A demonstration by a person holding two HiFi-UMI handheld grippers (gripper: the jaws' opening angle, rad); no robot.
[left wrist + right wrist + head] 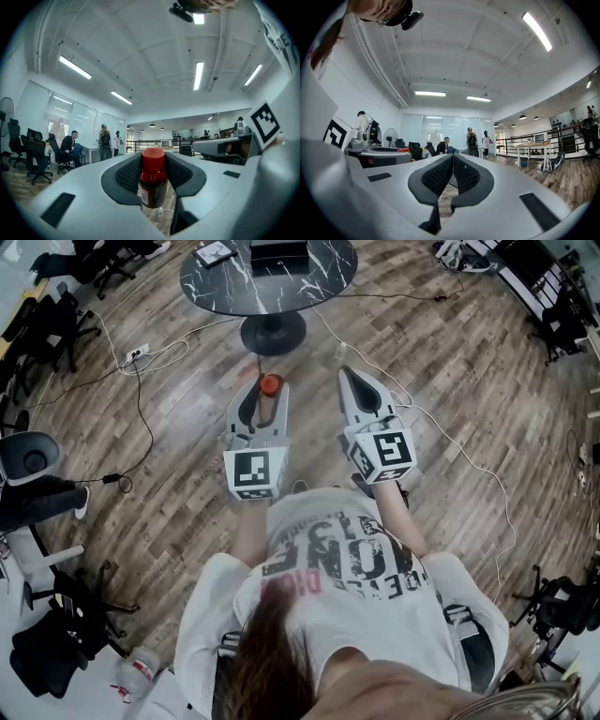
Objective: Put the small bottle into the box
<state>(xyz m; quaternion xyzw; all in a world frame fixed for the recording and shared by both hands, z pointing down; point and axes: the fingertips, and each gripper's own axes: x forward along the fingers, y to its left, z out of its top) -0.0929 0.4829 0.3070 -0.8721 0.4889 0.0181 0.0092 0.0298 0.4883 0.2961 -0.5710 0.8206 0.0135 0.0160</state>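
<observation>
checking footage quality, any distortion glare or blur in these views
Head view: strong fisheye bends the floor planks; small bottle clear. Left gripper view: dark round vignette, ceiling lights glare, bottle label soft. Right gripper view: same vignette, bright light strip.

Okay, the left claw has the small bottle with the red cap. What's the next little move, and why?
Probably carry it forward toward the round table: the left claw grips the small bottle upright over the floor, while the black box sits on that table ahead, not yet under the claw.
</observation>
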